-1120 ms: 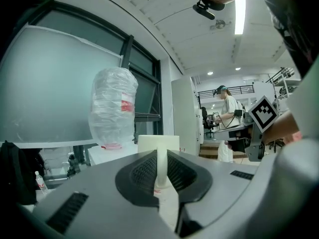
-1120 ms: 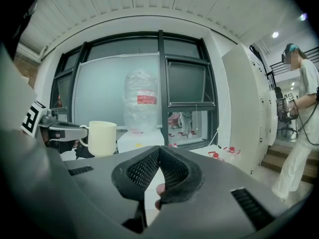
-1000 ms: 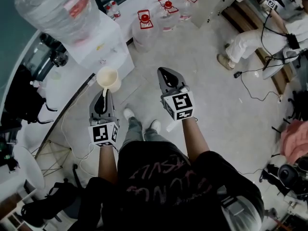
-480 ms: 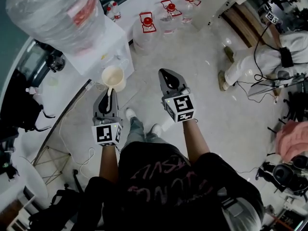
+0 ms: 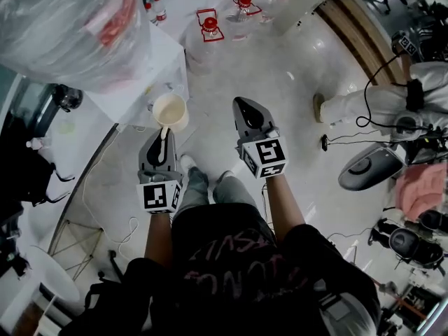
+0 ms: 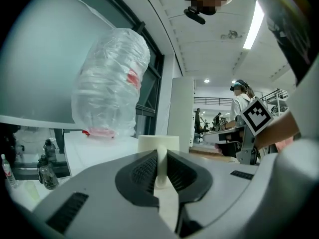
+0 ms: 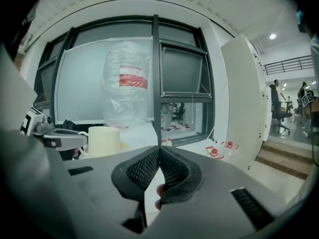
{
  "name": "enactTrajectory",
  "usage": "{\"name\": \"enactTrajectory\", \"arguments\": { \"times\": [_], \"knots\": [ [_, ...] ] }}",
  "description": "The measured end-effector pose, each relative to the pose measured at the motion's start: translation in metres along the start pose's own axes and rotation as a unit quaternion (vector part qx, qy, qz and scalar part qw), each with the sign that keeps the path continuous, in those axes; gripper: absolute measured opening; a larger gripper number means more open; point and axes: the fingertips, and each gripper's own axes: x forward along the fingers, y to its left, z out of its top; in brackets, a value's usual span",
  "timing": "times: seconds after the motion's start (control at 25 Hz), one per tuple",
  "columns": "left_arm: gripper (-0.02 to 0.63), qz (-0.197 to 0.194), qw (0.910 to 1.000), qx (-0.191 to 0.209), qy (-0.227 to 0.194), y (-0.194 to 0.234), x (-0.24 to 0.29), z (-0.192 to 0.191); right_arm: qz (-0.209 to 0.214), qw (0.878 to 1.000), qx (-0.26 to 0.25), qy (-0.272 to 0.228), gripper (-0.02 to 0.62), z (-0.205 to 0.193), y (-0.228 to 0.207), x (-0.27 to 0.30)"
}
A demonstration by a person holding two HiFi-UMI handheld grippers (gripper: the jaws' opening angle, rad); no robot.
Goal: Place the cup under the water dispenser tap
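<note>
**Cup held just short of the dispenser**

Nearest the camera, the left gripper (image 6: pixel 160 156) is clamped on the handle (image 6: pixel 161 171) of a cream, ceramic-looking cup (image 5: pixel 170 111). Its ribbed pads squeeze the loop from either side, so the cup rides upright, mouth up, just ahead of the jaw tips. Beside it, the right gripper (image 7: pixel 159 151) has its jaws pressed together on nothing. The cup hangs in the air above the floor (image 5: pixel 294 117), near the front corner of the white water dispenser (image 5: pixel 150 72) but not yet under it. The tap itself cannot be made out.

By its look the cup is rigid, glazed and probably slick, fairly heavy for its size, and likely to chip on a hard knock. The handle is the sound place to grip, though a hold there may let the cup swing.

A plastic-wrapped bottle (image 5: pixel 70 23) sits on top of the dispenser. Farther off, red-capped water jugs (image 5: pixel 210 28) stand on the floor.
</note>
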Motion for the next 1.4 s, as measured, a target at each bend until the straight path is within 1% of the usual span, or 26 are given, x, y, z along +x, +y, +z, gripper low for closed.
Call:
{"name": "enactTrajectory", "arguments": {
  "times": [0.08, 0.2, 0.28, 0.4, 0.52, 0.68, 0.84, 0.92, 1.0, 1.2, 1.4],
  "knots": [
    [0.046, -0.004, 0.9999, -0.009, 0.006, 0.000, 0.006, -0.008, -0.003, 1.000, 0.000, 0.010, 0.015, -0.009, -0.004, 0.004],
    [0.046, -0.017, 0.9997, -0.006, 0.019, -0.006, 0.012, -0.022, -0.005, 1.000, 0.000, 0.023, 0.015, -0.022, -0.011, 0.007],
    [0.046, -0.022, 0.9993, -0.006, 0.028, -0.012, 0.013, -0.030, 0.003, 0.999, 0.003, 0.035, 0.015, -0.033, -0.013, 0.009],
    [0.046, -0.018, 0.9993, -0.015, 0.030, -0.017, 0.022, -0.041, 0.017, 0.999, 0.007, 0.033, 0.015, -0.042, -0.018, 0.021],
    [0.046, -0.007, 0.9994, -0.023, 0.024, -0.018, 0.040, -0.055, 0.032, 0.999, 0.008, 0.032, 0.015, -0.056, -0.026, 0.036],
    [0.046, 0.023, 0.9984, -0.037, 0.037, -0.017, 0.048, -0.082, 0.058, 0.997, 0.008, 0.047, 0.014, -0.082, -0.030, 0.050],
    [0.046, 0.037, 0.9977, -0.026, 0.050, -0.016, 0.055, -0.109, 0.078, 0.995, 0.006, 0.061, 0.015, -0.103, -0.034, 0.061],
    [0.046, 0.048, 0.9969, -0.039, 0.049, -0.017, 0.059, -0.117, 0.087, 0.994, 0.003, 0.068, 0.015, -0.119, -0.035, 0.063],
    [0.046, 0.054, 0.9964, -0.043, 0.050, -0.015, 0.062, -0.129, 0.095, 0.993, 0.002, 0.076, 0.014, -0.134, -0.034, 0.066],
    [0.046, 0.074, 0.9956, -0.026, 0.052, -0.001, 0.070, -0.167, 0.115, 0.990, 0.002, 0.079, 0.015, -0.168, -0.035, 0.084],
    [0.046, 0.085, 0.9949, -0.011, 0.054, 0.008, 0.078, -0.198, 0.123, 0.989, -0.003, 0.076, 0.015, -0.194, -0.042, 0.098]
  ]
}}
